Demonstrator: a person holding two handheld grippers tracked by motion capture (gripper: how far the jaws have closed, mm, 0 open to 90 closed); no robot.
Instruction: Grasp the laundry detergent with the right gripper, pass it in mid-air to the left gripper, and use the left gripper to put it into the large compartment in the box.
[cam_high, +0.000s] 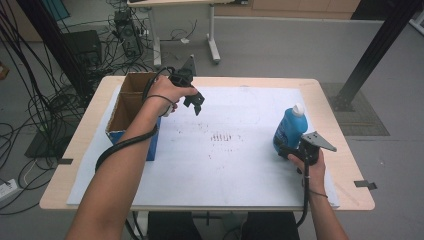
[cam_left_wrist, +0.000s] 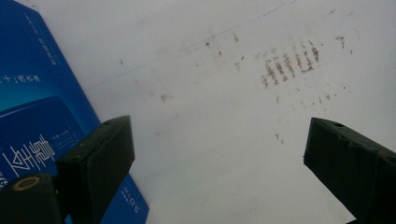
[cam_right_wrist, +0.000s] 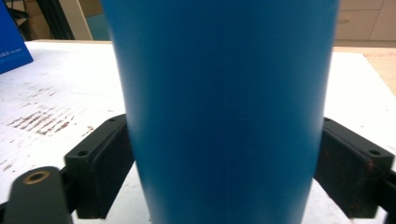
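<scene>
Blue bottle (cam_right_wrist: 224, 107) clamped low by the right tool (cam_high: 295, 150); left tool (cam_high: 194, 102) released.
Held low, it may tip when lifted.

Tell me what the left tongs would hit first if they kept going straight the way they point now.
Most likely the white sheet on the table: the left tongs stand open and empty, aimed down at bare paper near the brown smudges. The blue box sits off to one side, probably clear of that line.
</scene>
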